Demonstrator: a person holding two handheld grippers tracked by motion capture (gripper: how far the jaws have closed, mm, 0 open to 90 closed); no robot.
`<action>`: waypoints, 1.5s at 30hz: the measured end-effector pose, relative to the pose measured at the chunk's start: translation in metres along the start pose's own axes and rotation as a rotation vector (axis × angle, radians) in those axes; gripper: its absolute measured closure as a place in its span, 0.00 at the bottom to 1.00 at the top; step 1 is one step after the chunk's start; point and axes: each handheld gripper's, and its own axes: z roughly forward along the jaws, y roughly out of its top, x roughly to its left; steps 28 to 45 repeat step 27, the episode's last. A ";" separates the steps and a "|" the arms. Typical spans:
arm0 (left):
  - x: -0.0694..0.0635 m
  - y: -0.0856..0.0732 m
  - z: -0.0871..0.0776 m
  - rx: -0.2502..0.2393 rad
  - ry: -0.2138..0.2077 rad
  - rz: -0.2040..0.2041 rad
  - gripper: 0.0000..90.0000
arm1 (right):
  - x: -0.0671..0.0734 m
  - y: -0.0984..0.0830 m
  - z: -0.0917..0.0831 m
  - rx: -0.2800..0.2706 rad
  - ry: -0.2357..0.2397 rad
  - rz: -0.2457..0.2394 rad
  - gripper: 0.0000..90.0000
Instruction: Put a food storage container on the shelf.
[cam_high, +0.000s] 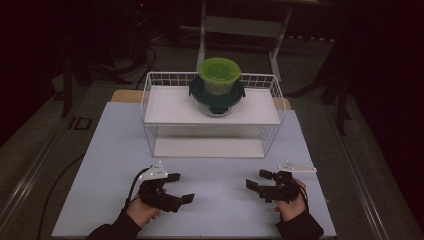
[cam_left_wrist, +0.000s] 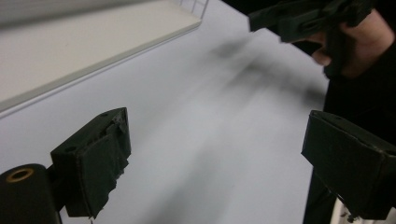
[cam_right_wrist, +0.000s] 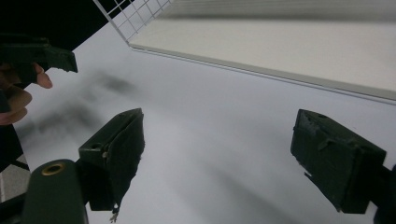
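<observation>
I see green-lidded container stacked upright on dark-lidded glass container, both on top shelf of white wire rack, at far side of desk.

White wire rack, matt table

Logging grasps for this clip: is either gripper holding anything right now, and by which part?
Nothing is held. The left gripper and right gripper both stand open above the table, apart from the stacked containers on the wire rack.
</observation>
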 end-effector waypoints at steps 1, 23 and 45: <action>0.001 -0.002 -0.001 0.000 0.000 -0.005 0.08 | -0.001 -0.001 -0.001 -0.002 -0.002 0.000 0.18; 0.011 -0.023 -0.028 -0.044 0.055 -0.049 0.08 | -0.019 -0.014 -0.019 -0.018 -0.030 0.039 0.17; 0.008 -0.023 -0.026 -0.036 0.040 -0.031 0.08 | -0.018 -0.015 -0.017 -0.010 -0.025 0.037 0.17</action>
